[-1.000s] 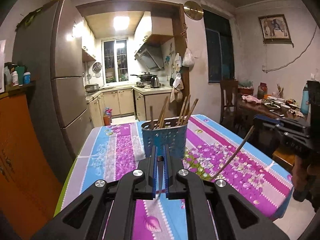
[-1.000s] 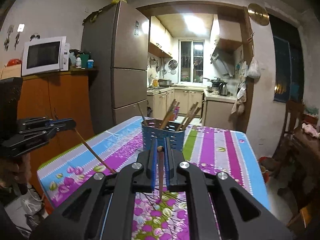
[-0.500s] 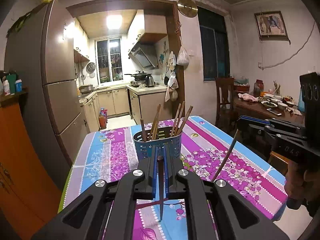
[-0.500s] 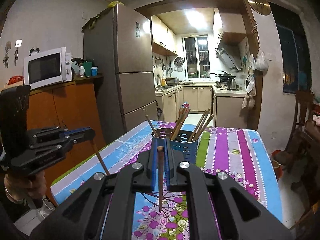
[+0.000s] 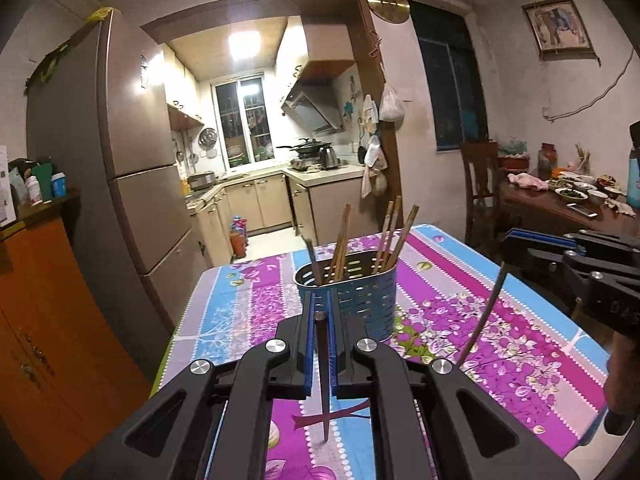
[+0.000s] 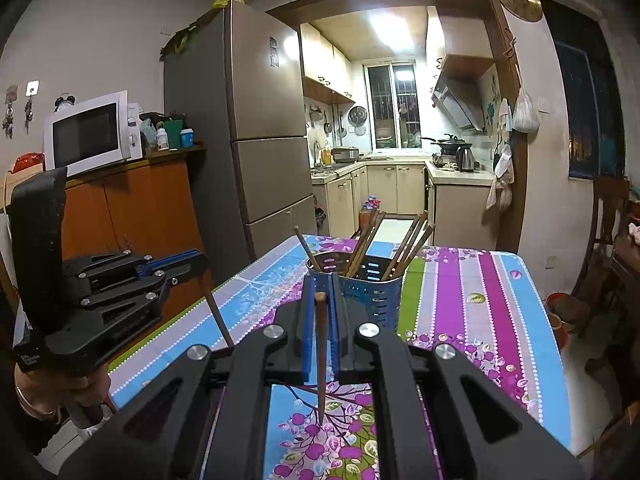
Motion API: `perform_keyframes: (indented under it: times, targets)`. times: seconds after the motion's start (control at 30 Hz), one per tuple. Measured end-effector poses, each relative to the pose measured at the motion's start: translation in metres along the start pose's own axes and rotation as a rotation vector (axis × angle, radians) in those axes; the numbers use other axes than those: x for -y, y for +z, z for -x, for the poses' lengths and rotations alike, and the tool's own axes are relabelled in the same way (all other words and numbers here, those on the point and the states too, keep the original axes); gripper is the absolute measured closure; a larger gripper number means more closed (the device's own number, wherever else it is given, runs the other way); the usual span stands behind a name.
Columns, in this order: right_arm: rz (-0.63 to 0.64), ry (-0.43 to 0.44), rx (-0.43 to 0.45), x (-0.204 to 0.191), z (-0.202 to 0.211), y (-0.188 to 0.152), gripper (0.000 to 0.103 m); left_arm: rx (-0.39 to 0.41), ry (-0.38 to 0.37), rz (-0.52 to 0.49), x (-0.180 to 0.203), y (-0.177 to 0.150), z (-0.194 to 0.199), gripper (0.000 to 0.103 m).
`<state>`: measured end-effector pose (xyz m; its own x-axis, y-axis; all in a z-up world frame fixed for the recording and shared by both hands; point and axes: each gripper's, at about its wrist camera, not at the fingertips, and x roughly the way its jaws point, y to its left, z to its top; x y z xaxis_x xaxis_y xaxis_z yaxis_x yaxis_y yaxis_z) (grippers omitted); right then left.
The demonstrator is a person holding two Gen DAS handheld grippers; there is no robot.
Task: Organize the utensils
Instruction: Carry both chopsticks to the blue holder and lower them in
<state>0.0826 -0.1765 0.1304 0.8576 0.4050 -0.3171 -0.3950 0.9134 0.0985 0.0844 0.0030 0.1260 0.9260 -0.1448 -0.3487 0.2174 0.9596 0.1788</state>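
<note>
A blue perforated utensil holder (image 5: 352, 292) stands on the flowered tablecloth (image 5: 500, 332) with several wooden chopsticks in it; it also shows in the right wrist view (image 6: 368, 284). My left gripper (image 5: 320, 312) is shut on a dark chopstick (image 5: 323, 380) that hangs tip down, just short of the holder. My right gripper (image 6: 320, 300) is shut on a brown chopstick (image 6: 321, 356), also tip down, near the holder. Each gripper shows in the other's view, the right one (image 5: 576, 256) and the left one (image 6: 132, 276).
A fridge (image 6: 256, 136) and an orange cabinet (image 6: 132, 208) with a microwave (image 6: 92, 132) stand left of the table. A dining table with dishes (image 5: 568, 196) and a chair (image 5: 480, 184) stand on the right. The kitchen lies beyond.
Both grippers have risen and drawn a little back from the holder, each still holding its chopstick, which now hangs more upright above the cloth.
</note>
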Motion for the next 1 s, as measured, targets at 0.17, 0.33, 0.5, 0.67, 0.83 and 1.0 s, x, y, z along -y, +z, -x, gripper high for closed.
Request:
perform_keyframes:
  times: [0.17, 0.33, 0.5, 0.67, 0.83, 1.0]
  targets:
    - [0.004, -0.001, -0.004, -0.001, -0.002, 0.002, 0.098, 0.007, 0.042, -0.013, -0.003, 0.0, 0.001, 0.096]
    - [0.012, -0.002, -0.004, -0.004, -0.004, 0.003, 0.098, 0.013, 0.071, -0.024, -0.003, -0.001, 0.003, 0.096]
    - [0.016, -0.005, -0.004, -0.005, -0.006, 0.005, 0.098, 0.012, 0.08, -0.027, -0.004, -0.001, 0.001, 0.096]
    - [0.015, -0.01, 0.006, -0.001, -0.008, 0.011, 0.098, 0.012, 0.083, -0.029, -0.004, 0.0, -0.001, 0.096]
    - [0.013, -0.027, 0.061, 0.008, -0.009, 0.04, 0.098, 0.033, 0.052, -0.016, -0.009, 0.026, -0.009, 0.096]
    - [-0.008, -0.063, 0.179, 0.024, -0.011, 0.091, 0.098, 0.125, -0.034, 0.041, -0.023, 0.088, -0.016, 0.096]
